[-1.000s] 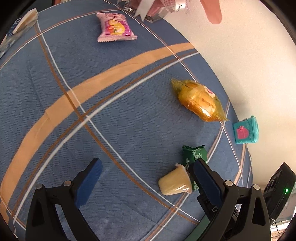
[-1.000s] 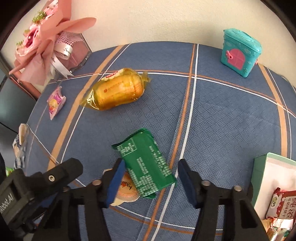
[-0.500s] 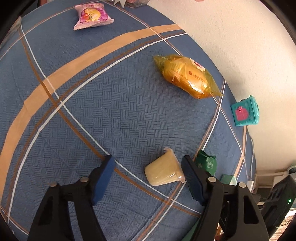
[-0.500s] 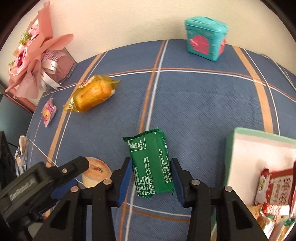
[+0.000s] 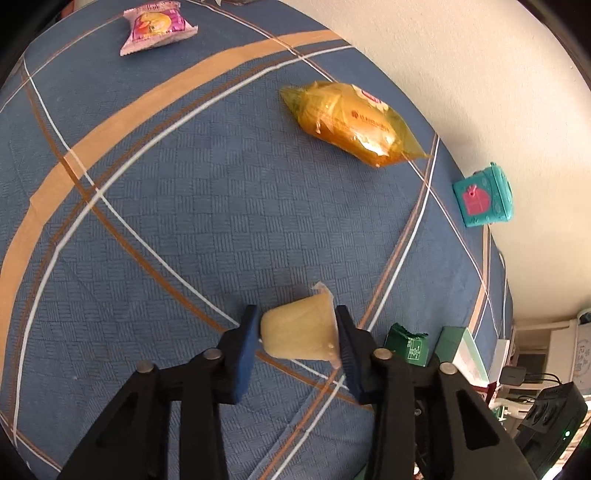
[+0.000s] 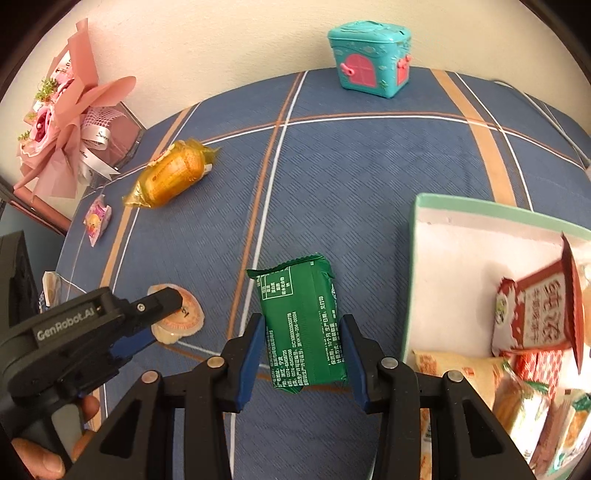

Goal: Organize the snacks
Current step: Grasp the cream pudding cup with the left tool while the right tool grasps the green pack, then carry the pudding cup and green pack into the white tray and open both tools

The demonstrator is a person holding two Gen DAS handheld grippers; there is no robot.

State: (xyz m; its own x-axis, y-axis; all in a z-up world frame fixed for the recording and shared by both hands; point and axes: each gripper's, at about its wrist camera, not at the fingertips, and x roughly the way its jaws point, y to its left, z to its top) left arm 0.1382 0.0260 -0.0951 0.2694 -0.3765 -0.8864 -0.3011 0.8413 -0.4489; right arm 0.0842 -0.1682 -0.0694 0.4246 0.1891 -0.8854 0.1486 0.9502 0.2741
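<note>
My left gripper (image 5: 295,332) is shut on a pale yellow jelly cup (image 5: 299,332) lying on its side on the blue checked cloth; the cup also shows in the right wrist view (image 6: 179,314). My right gripper (image 6: 303,343) is shut on a green snack packet (image 6: 303,325) and holds it left of the mint-rimmed snack box (image 6: 421,229), which holds several packets. The green packet's end shows in the left wrist view (image 5: 408,343). An orange wrapped bun (image 5: 351,122) and a pink packet (image 5: 159,27) lie farther off.
A teal toy house (image 6: 369,59) stands at the far edge by the wall. A pink flower bouquet (image 6: 62,114) stands at the far left corner. Another small wrapper (image 6: 50,288) lies at the cloth's left edge. Cables and a black device (image 5: 546,417) sit beyond the table.
My left gripper closed on the jelly cup. My right gripper moved right with the green packet, toward the snack box, and tightened on it.
</note>
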